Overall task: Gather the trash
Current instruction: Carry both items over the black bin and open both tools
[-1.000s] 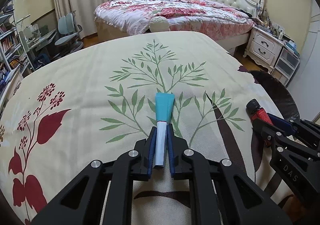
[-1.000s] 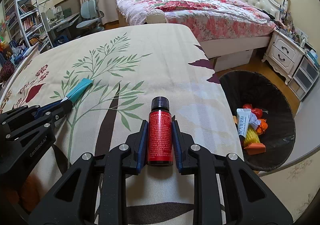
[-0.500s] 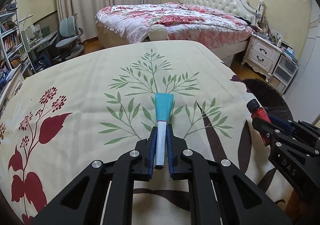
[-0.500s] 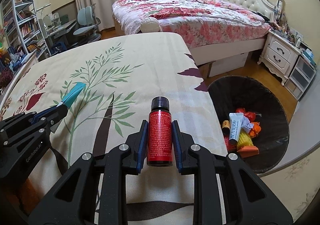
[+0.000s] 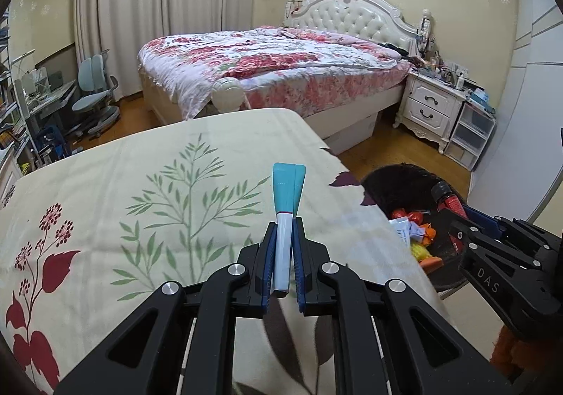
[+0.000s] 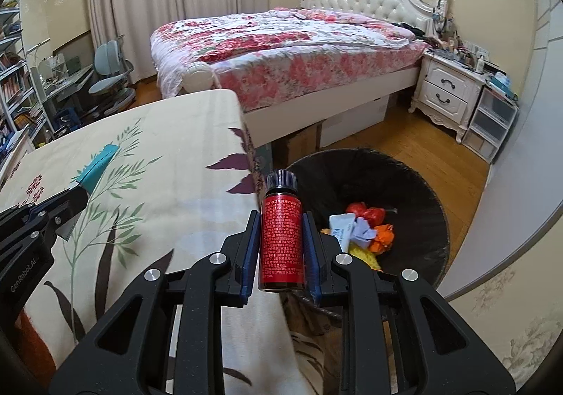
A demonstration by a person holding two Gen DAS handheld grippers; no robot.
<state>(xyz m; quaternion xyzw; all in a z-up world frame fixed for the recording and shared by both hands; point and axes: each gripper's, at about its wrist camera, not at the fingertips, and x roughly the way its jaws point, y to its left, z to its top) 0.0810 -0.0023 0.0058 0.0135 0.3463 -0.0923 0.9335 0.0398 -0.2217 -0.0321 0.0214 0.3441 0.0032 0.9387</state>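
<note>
My left gripper [image 5: 283, 229] is shut on a white and teal tube [image 5: 285, 212] and holds it above the right part of the table with the leaf-print cloth [image 5: 140, 191]. My right gripper [image 6: 281, 219] is shut on a small red bottle with a black cap [image 6: 281, 240], held at the table's right edge, near the rim of the black trash bin [image 6: 404, 180]. The bin holds several pieces of trash [image 6: 366, 229]. The bottle [image 5: 448, 199] and bin [image 5: 390, 184] also show in the left wrist view. The tube [image 6: 96, 168] shows at the left in the right wrist view.
A bed with a floral quilt [image 5: 274, 61] stands beyond the table. A white nightstand [image 6: 447, 92] and plastic drawers [image 6: 492, 124] stand at the right wall. A desk chair [image 5: 95, 99] and shelves are at the left. Wooden floor [image 6: 415, 138] surrounds the bin.
Both grippers have risen and moved right toward the bin with their objects held. The bin now fills more of both views.
</note>
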